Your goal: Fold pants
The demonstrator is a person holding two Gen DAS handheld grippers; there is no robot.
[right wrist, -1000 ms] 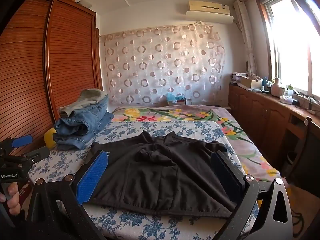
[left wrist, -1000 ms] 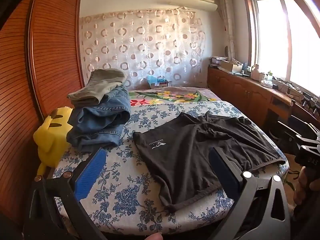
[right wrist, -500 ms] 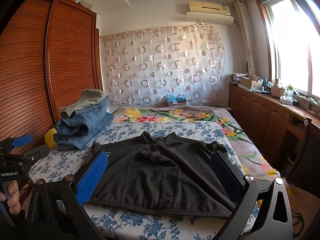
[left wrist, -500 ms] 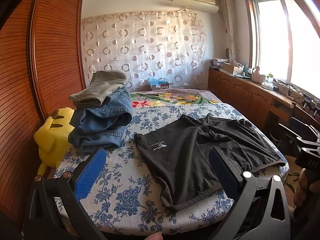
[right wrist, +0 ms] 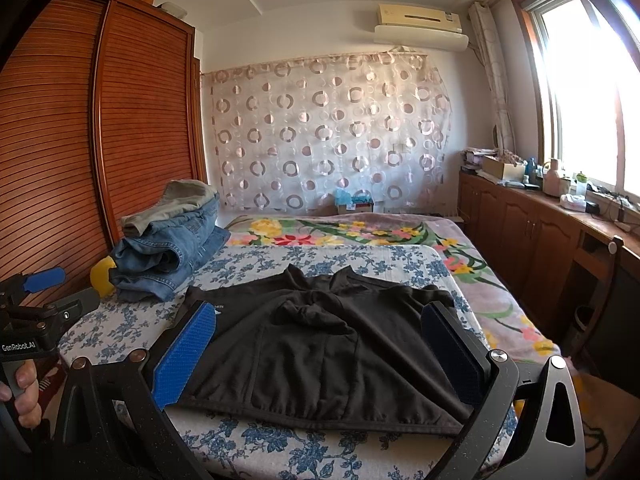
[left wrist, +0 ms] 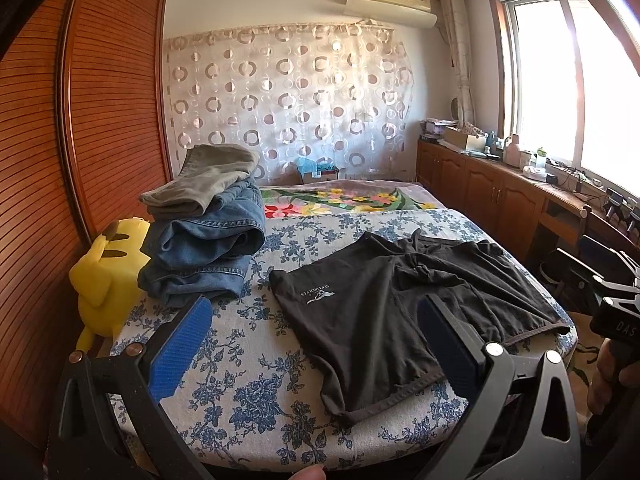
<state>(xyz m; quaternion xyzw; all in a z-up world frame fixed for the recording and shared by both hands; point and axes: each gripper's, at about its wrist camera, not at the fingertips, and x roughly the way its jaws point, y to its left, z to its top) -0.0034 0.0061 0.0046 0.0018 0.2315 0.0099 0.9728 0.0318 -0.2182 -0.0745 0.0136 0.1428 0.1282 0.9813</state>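
Observation:
Black shorts (left wrist: 384,316) with a small white logo lie spread and rumpled on the floral sheet of the bed (left wrist: 248,380); they also show in the right wrist view (right wrist: 320,344). My left gripper (left wrist: 316,332) is open and empty, held above the bed's near edge, short of the shorts. My right gripper (right wrist: 320,344) is open and empty, its jaws framing the shorts from the near side without touching. Each gripper shows at the edge of the other's view: the left one (right wrist: 44,292), the right one (left wrist: 612,308).
A pile of folded jeans (left wrist: 208,248) topped by grey-green trousers (left wrist: 204,180) sits at the bed's left, beside a yellow plush toy (left wrist: 106,276). A slatted wooden wardrobe (left wrist: 80,140) stands left. A wooden counter (left wrist: 500,196) with clutter runs under the window at right.
Both grippers have shifted only slightly; the left wrist view has edged a little forward and up. The shorts have not moved. Both grippers stay open.

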